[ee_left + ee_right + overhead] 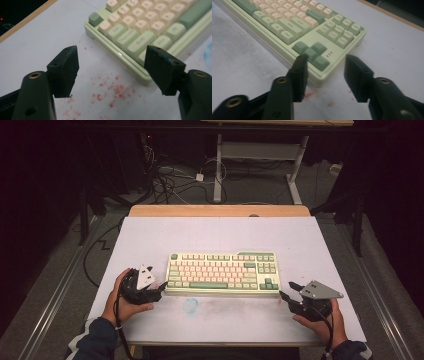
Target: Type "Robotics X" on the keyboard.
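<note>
A pale green keyboard (222, 272) with cream and green keys lies in the middle of the white table top (215, 232). My left gripper (162, 286) is at its front left corner. In the left gripper view the left gripper (112, 67) stands open, with the keyboard (140, 25) corner partly between the jaws and the pads clear of it. My right gripper (287, 290) is at the front right corner. In the right gripper view the right gripper (327, 72) has one jaw over the arrow keys and the other beside the keyboard (294, 22) edge, with no visible pressing.
Red specks (112, 87) stain the table near the left corner, and a faint blue smudge (190, 305) lies in front of the keyboard. A wooden strip (220, 210) edges the far side. Cables (165, 175) and a desk frame (217, 165) stand on the floor beyond.
</note>
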`<state>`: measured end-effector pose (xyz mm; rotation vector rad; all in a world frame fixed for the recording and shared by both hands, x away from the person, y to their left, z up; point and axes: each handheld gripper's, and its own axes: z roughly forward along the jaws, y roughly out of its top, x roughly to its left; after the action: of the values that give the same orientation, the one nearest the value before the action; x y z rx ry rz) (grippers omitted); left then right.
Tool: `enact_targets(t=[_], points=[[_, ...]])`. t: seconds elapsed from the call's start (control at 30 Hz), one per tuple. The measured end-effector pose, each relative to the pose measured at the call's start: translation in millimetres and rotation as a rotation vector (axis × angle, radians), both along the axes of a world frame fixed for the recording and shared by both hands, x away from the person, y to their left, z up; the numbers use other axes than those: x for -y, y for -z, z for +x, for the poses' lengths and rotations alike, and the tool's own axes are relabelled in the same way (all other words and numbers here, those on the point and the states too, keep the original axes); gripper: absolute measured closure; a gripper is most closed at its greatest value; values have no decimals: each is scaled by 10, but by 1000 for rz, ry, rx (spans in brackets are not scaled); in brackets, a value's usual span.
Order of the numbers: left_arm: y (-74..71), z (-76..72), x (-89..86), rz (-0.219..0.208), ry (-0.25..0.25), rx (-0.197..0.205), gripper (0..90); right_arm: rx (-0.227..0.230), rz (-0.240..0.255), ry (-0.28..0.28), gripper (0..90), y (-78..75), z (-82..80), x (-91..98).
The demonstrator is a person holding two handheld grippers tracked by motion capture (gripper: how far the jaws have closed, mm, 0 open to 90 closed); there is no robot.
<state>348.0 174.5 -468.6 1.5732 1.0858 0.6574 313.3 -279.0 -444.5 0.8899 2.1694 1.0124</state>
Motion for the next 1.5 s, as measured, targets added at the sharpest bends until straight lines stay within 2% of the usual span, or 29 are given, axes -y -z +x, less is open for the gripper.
enact_targets(t=[0.07, 0.1, 0.13, 0.17, 0.23, 0.37, 0.63, 1.0, 1.23, 1.3, 1.47, 1.5], points=[[-67, 75, 55, -31, 17, -10, 264, -13, -8, -21, 697, -29, 53, -71], [-92, 114, 91, -22, 15, 0, 264, -13, -7, -33, 747, -45, 81, -111], [-138, 182, 167, -23, 27, -8, 262, -19, -3, -46, 793, -61, 118, -149], [-138, 182, 167, -23, 27, -8, 258, -34, 8, -65, 836, -74, 161, -191], [-162, 239, 241, -8, 32, -9, 257, -48, -4, -100, 899, -95, 238, -288], [-201, 286, 344, -30, 43, -26, 257, -65, -20, -144, 900, -112, 390, -487], [-197, 233, 287, -42, 39, -37, 257, -93, -61, -191, 900, -89, 568, -775], [-213, 260, 380, -28, 70, -14, 256, -120, -86, -194, 900, -6, 667, -864], [-212, 267, 392, -24, 76, -21, 259, -128, -98, -185, 900, 43, 681, -876], [-214, 266, 398, -25, 78, -25, 285, -130, -96, -180, 900, 52, 683, -880], [-243, 261, 425, -24, 101, -20, 474, -138, -87, -178, 900, 77, 696, -876], [-249, 264, 434, -23, 107, -27, 474, -137, -86, -178, 900, 79, 694, -875]])
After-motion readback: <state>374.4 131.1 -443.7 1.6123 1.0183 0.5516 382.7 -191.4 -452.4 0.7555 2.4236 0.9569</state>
